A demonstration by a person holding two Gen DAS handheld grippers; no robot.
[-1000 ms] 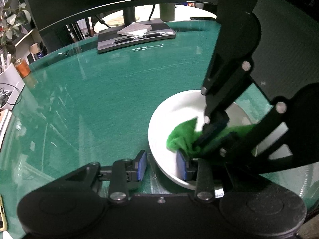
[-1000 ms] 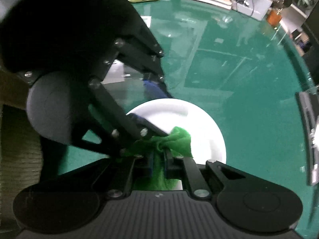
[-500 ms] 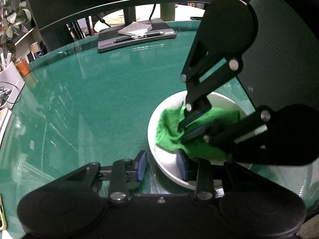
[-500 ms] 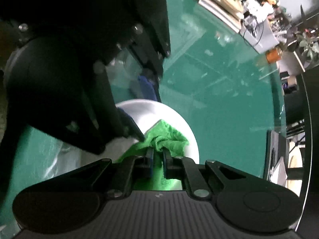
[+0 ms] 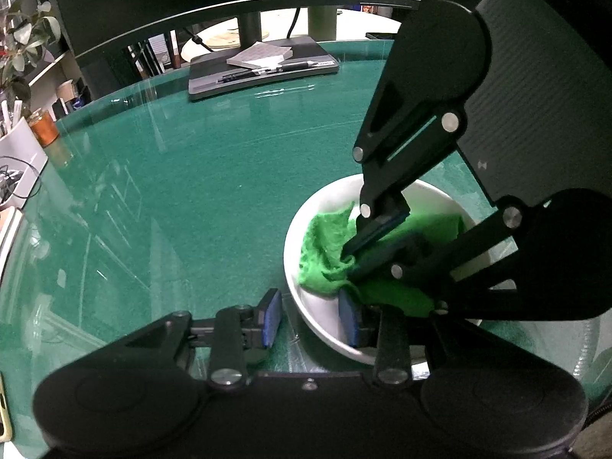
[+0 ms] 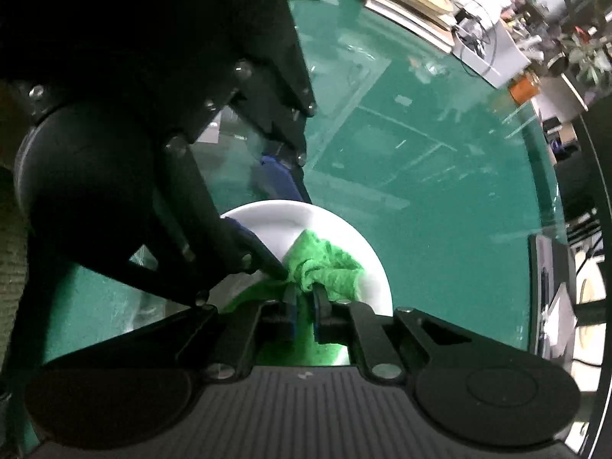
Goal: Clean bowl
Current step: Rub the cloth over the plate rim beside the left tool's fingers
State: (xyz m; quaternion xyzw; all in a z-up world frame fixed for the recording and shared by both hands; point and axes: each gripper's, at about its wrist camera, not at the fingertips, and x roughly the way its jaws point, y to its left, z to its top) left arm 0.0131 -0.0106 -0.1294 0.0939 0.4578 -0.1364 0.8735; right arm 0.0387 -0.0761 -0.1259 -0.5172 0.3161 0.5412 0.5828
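left wrist view has the clearest read: the white bowl (image 5: 325,325) sits on the green counter (image 5: 191,210), low and to the right of centre, mouth facing straight up. it's round, so no real long axis to line up with; what matters is the rim and which side each tool comes from.

the left tool (image 5: 310,317) straddles the near rim, one blue pad outside the wall, the other inside, pinching the bowl wall between them so it can't slide. that's my read of the grip anyway, the outer pad looks just beside the wall and i can't swear it's pressing hard.

the right tool (image 5: 350,258) comes down steeply from the upper right into the bowl, fingers pressed together on a bunched green cloth (image 5: 325,252). the cloth lies against the left inner wall and floor, its bulk stretched roughly across the bowl from left wall to right side under the tool.

right wrist view agrees: right tool (image 6: 303,302) has its pads nearly touching with the cloth (image 6: 332,267) squeezed between, wad spilling forward over the bowl (image 6: 367,264) floor. the left tool (image 6: 264,210) shows at the far-left rim.

so the relation that counts: the uncovered white surface lies ahead and to the right of the cloth in the right wrist view, and the right tool is the one inside, so i'd guess the wipe has to sweep around that way while the left one holds the rim.
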